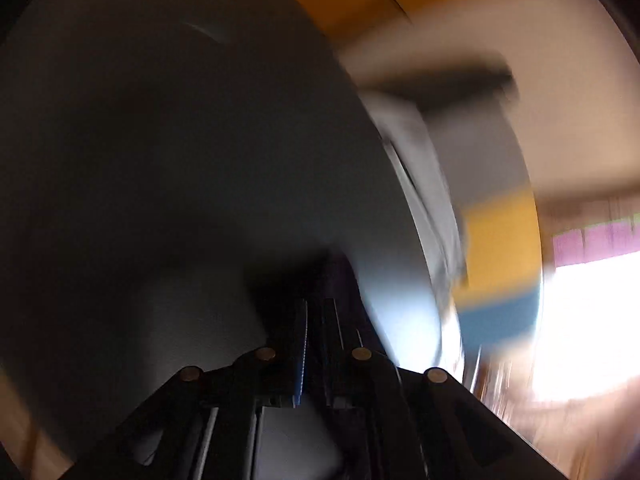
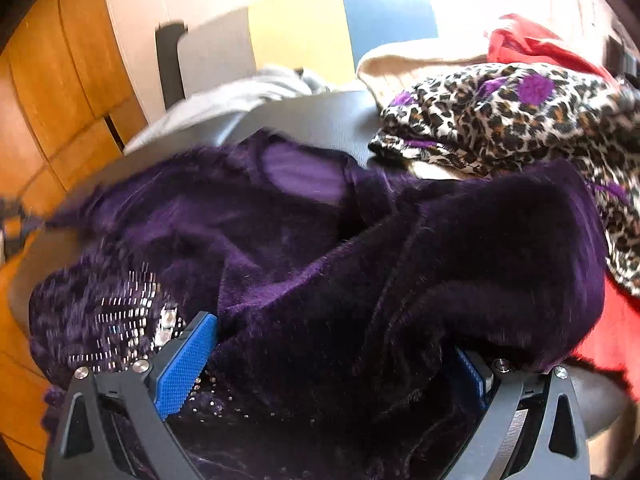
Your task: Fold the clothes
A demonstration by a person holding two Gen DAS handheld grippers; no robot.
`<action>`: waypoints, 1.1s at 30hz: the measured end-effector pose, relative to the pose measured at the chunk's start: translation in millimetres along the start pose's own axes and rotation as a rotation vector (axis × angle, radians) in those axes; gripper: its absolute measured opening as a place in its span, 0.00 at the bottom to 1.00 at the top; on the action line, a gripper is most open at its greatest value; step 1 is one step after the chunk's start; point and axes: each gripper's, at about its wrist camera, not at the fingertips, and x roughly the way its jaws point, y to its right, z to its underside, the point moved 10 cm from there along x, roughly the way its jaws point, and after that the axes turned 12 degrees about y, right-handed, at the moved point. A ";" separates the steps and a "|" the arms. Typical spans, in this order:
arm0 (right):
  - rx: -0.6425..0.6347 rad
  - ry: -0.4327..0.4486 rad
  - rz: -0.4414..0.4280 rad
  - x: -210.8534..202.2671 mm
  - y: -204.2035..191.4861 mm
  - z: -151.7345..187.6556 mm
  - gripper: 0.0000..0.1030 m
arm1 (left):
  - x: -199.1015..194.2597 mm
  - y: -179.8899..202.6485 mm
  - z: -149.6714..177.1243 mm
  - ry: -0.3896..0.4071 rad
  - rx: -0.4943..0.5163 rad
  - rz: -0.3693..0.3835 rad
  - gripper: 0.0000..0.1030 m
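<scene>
A purple sweater [image 2: 320, 248] lies crumpled in a heap on the grey table [image 2: 332, 120], bunched rather than flat, its neck opening turned up toward the far edge and a beaded patch at the near left. The right gripper [image 2: 332, 356] sits right at the heap's near side with its jaws spread wide; the fuzzy cloth fills the gap between the blue pads [image 2: 188, 364], but they do not press on it. The sweater therefore lies straight ahead of these jaws and partly within them, its bulk running left to right across the line of the fingers.

The left gripper [image 1: 316, 320] shows in a blurred, dark view over the bare table, near its right edge. Its jaws stand pressed nearly together, and a dark purplish strip seems to sit between them, likely a bit of the sweater, though the blur leaves that unsure.

At the far right corner lie a leopard-print garment [image 2: 500, 120], a red one [image 2: 532, 44] and a cream one [image 2: 412, 64], piled loosely; a grey garment [image 2: 240, 96] lies by the far edge.

The sweater is not folded now. By my reading the right gripper is the nearer to its bulk, and any spreading would turn on pulling across that left-right axis.
</scene>
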 end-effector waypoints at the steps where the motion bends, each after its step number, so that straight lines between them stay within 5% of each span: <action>1: 0.004 0.013 0.000 -2.0 0.3 -0.3 1.00 | -12.4 -10.5 -16.7 0.059 0.004 -0.023 0.07; 4: -0.013 0.012 0.008 -4.2 -0.1 -0.7 1.00 | -20.3 14.6 2.1 0.014 0.195 -0.011 0.16; 7: -0.032 -0.062 0.005 -8.6 -1.1 -1.5 1.00 | -14.0 72.1 72.7 -0.121 0.415 0.102 0.26; 13: -0.132 -0.231 -0.126 -60.4 -19.3 -1.0 1.00 | -1.1 142.4 239.1 -0.360 0.819 0.263 0.30; 17: -0.136 -0.103 -0.197 -85.9 -38.3 -36.1 1.00 | 9.7 146.9 306.4 -0.453 0.819 0.287 0.30; 20: -0.159 -0.034 -0.177 -61.6 -52.4 -55.4 1.00 | 8.8 137.2 305.0 -0.406 0.841 0.308 0.30; 23: -0.160 -0.089 -0.167 -10.5 -66.9 -46.1 0.96 | 7.2 127.2 301.3 -0.352 0.864 0.330 0.30; 24: -0.178 -0.131 -0.141 9.1 -69.4 -36.4 0.83 | 6.6 123.9 300.1 -0.334 0.872 0.338 0.30; 25: -0.206 -0.181 -0.102 27.0 -70.0 -24.2 0.49 | 5.9 120.6 298.9 -0.317 0.880 0.345 0.30; 26: -0.225 -0.194 -0.070 34.7 -69.2 -19.3 0.45 | 5.3 117.3 297.7 -0.299 0.887 0.352 0.30; 28: -0.213 -0.149 -0.041 30.9 -65.9 -29.1 0.05 | 3.9 110.8 295.2 -0.263 0.903 0.367 0.31; 33: -0.142 -0.040 0.079 -22.8 -10.9 -66.1 0.06 | 3.5 99.4 292.1 -0.196 0.916 0.407 0.31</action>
